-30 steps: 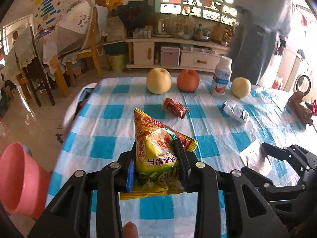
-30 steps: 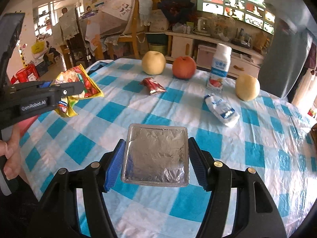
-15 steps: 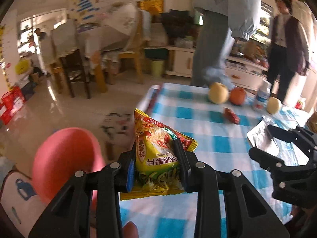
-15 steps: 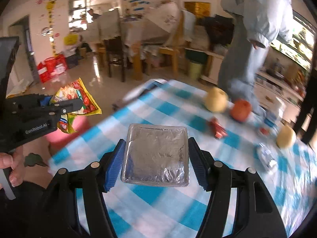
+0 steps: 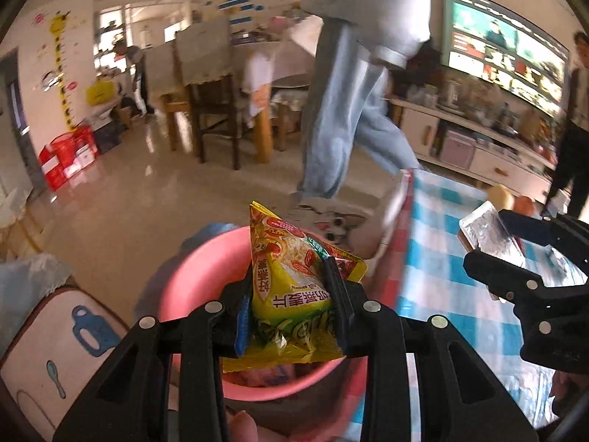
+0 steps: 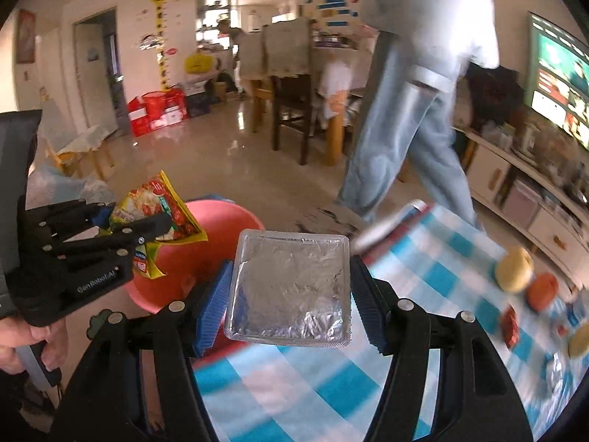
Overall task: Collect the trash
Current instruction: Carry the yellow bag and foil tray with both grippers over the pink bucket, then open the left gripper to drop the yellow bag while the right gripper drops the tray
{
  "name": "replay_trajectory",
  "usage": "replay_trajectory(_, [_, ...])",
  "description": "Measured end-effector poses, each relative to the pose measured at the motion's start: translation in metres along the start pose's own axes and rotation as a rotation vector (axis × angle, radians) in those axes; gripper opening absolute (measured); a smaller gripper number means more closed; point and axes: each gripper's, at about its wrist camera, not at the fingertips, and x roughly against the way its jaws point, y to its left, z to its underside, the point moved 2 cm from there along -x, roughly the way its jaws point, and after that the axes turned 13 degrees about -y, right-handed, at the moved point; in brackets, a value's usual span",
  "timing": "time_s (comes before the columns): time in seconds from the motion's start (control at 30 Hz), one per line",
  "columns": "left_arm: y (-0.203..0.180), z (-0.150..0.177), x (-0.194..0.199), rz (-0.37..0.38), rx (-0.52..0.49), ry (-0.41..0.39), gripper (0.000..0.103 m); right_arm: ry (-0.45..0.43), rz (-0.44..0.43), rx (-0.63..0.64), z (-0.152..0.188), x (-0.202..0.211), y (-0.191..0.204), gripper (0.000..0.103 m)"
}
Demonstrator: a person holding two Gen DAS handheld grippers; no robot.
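Both tongs swung off the tabletop (image 6: 423, 269) to the pink bin (image 5: 206, 258). Left tongs (image 5: 287, 305) squeeze the yellow snack bag (image 5: 291, 283) above the bin; right tongs (image 6: 291, 294) pinch the foil packet (image 6: 291, 283) beside the bin. Dropping comes next, I think.

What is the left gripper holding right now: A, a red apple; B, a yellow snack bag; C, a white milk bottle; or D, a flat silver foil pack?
B: the left gripper is clamped on the yellow snack bag above the pink bin; the foil pack sits in the right gripper.
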Motion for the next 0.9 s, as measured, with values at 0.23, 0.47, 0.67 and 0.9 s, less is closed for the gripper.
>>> replay_trajectory(0.23, [0.048, 0.011, -0.040, -0.051, 0.040, 0.054, 0.036, 0.026, -0.068, 0.055, -0.013, -0.054, 0.041, 0.064])
replay_trajectory(0.47, [0.071, 0.029, -0.079, -0.073, 0.073, 0.135, 0.037, 0.082, -0.110, 0.065, -0.009, -0.099, 0.061, 0.064])
replay_trajectory(0.67, [0.084, 0.036, -0.092, -0.113, 0.066, 0.158, 0.063, 0.116, -0.101, 0.080, 0.000, -0.118, 0.065, 0.072])
replay_trajectory(0.9, [0.092, 0.038, -0.096, -0.164, 0.047, 0.166, 0.089, 0.105, -0.082, 0.033, 0.008, -0.107, 0.046, 0.074])
